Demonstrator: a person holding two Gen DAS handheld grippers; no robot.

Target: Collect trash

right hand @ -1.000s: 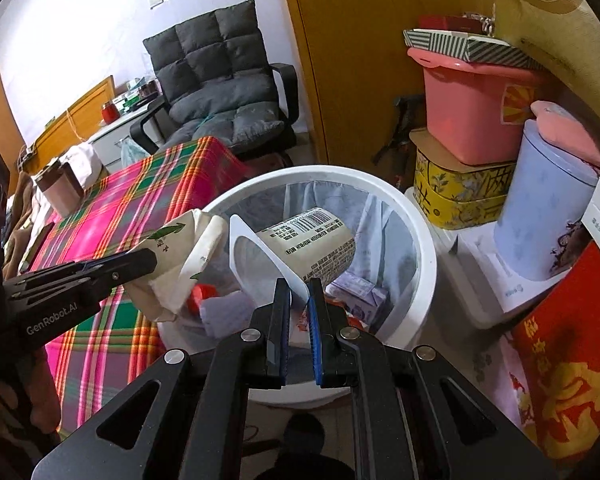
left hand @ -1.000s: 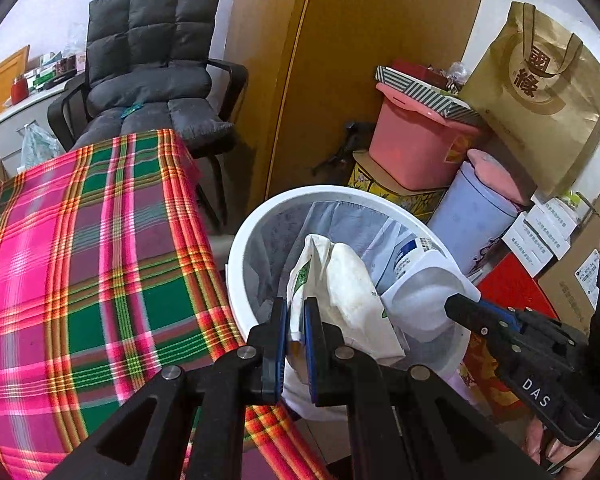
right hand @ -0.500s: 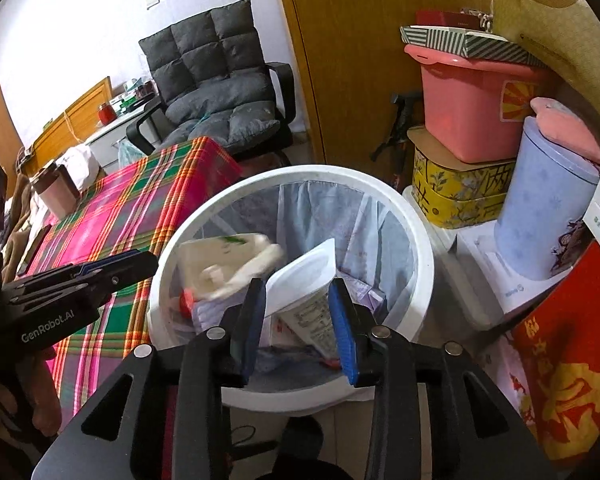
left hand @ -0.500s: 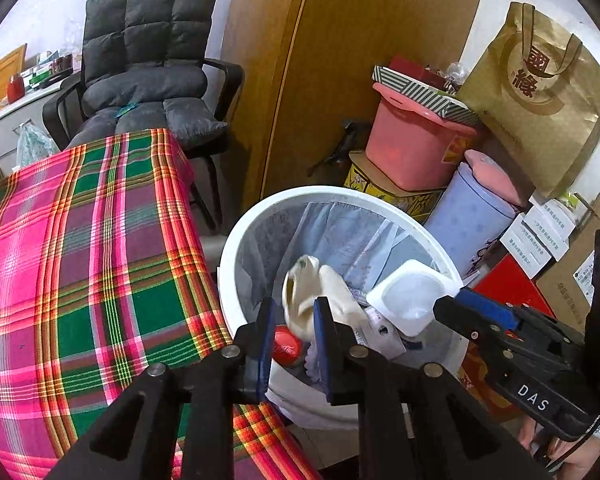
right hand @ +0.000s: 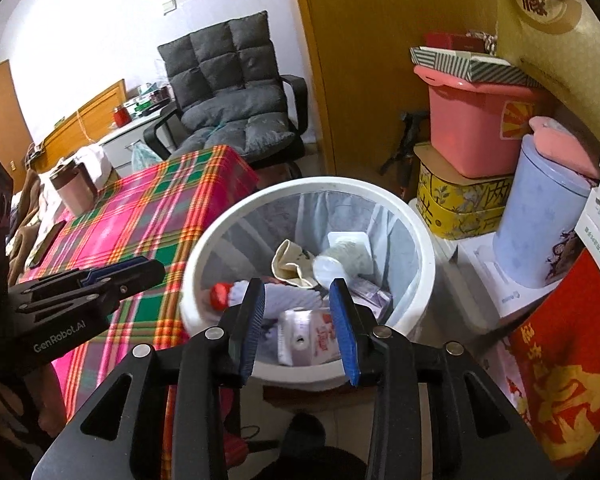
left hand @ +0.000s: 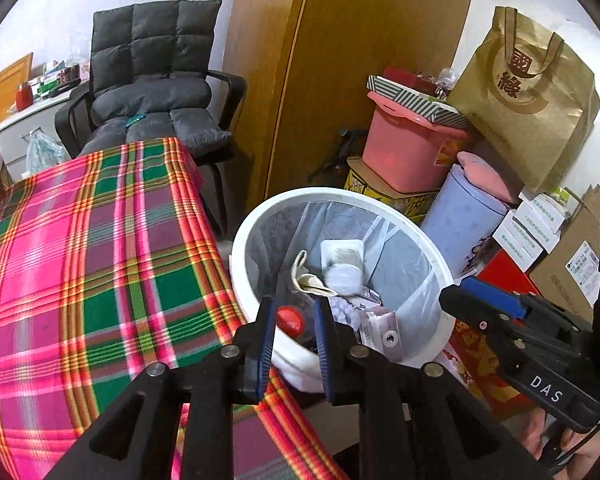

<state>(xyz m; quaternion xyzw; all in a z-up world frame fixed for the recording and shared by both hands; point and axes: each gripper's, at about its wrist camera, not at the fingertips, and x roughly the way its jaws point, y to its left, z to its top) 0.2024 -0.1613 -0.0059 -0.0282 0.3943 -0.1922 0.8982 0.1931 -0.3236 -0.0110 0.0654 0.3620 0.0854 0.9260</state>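
Above the near rim of the bin, the right gripper [right hand: 300, 320] hangs with its blue-padded fingers [right hand: 253, 320] spread wide and nothing between them; the left gripper [left hand: 294, 340] sits alongside, over the rim nearest the table, its jaws also parted and empty. Both point down into the white trash bin [right hand: 420, 240], which is likely why they are held this high and close together: anything let go from here falls inside the liner and not onto the floor.

Directly beyond the fingers, the trash lies at the bottom of the bin. A white plastic cup [right hand: 340, 260] rests on its side against the far wall, with a crumpled cream paper bag [right hand: 290, 264] just beside it on the table side. Nearer the grippers lie a bottle with a red cap [right hand: 220, 295] and a small pink-and-white carton [right hand: 306, 338]. Whether these pieces touch one another underneath cannot be told.

Outside the bin, the table with its plaid cloth [left hand: 80, 260] stands just beside the rim, so the carry from table to bin is short. On its far end a brown tumbler [right hand: 74, 192] remains upright. To my judgement, the drop is complete and both tools are free for another piece.
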